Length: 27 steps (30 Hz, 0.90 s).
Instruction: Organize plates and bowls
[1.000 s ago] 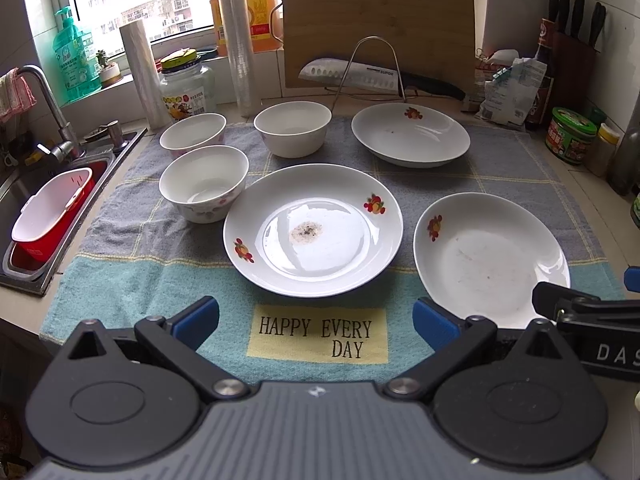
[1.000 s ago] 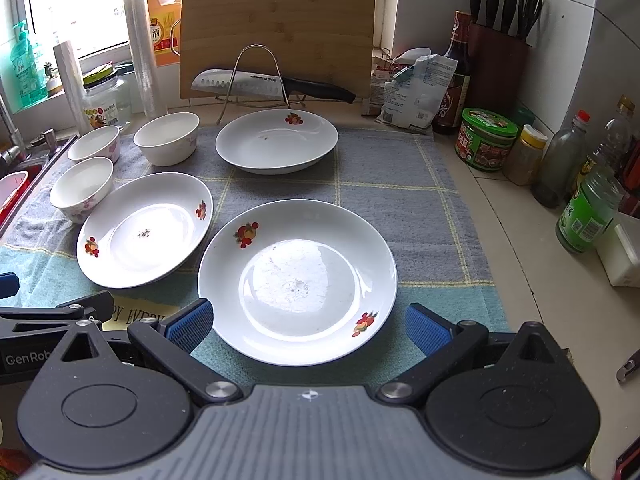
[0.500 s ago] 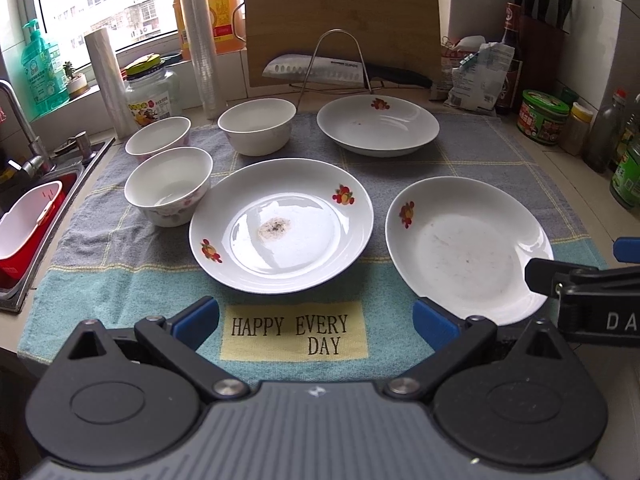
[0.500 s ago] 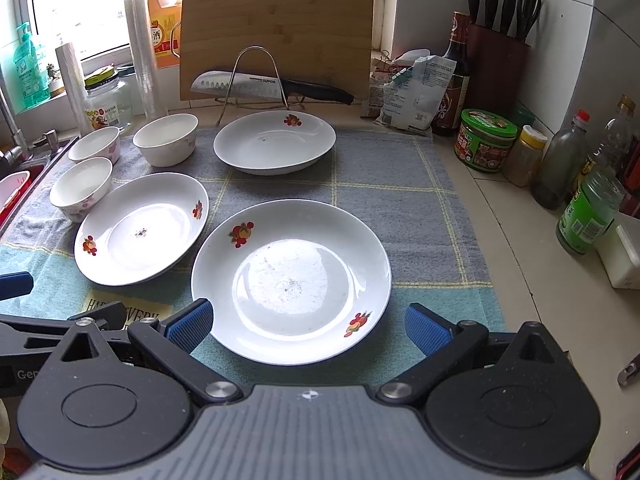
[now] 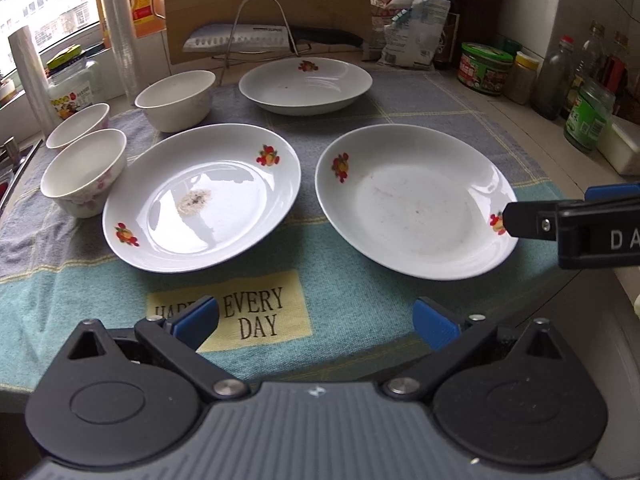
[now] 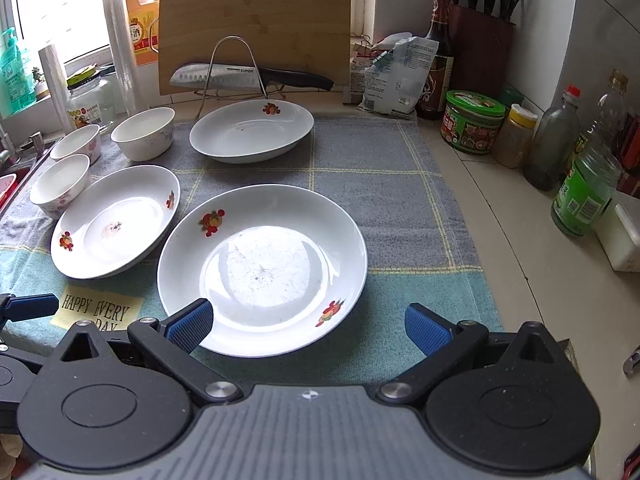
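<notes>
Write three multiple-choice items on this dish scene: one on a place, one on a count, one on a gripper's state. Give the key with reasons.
1. Where does the knife lie?
A. In a bowl
B. Across the wire rack by the cutting board
C. On the towel

2. How many bowls stand on the towel?
A. Three
B. Two
C. Five

3. The right gripper is
A. shut on a plate
B. shut on a bowl
C. open

Key: B, the blade rests on the rack; A, three bowls cluster at the far left; C, its blue fingertips stand apart around the near plate's rim.
</notes>
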Available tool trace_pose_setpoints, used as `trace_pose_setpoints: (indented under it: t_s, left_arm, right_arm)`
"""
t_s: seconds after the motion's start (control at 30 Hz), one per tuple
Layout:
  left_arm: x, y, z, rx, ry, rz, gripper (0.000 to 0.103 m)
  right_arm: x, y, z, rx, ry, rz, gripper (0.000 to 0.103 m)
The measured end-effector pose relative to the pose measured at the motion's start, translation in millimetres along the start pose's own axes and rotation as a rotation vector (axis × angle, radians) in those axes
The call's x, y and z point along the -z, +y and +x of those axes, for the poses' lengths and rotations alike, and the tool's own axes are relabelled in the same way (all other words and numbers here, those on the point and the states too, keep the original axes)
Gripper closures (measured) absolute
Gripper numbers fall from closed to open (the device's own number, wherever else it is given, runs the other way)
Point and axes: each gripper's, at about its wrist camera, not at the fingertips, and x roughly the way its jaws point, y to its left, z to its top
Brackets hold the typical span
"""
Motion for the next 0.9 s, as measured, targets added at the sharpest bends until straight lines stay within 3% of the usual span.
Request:
trace_pose_setpoints:
  t_s: [0.47, 0.9]
  left_arm:
    - [-1, -15, 46, 0.135, 0.025, 0.145, 0.001]
    - [-13, -26, 63, 0.238, -0.065, 0.284, 0.001]
  right_arm:
    - [10, -31, 22, 0.053, 0.014, 0.099, 0.000]
    - [-13, -34, 45, 0.132, 0.027, 0.137, 0.000]
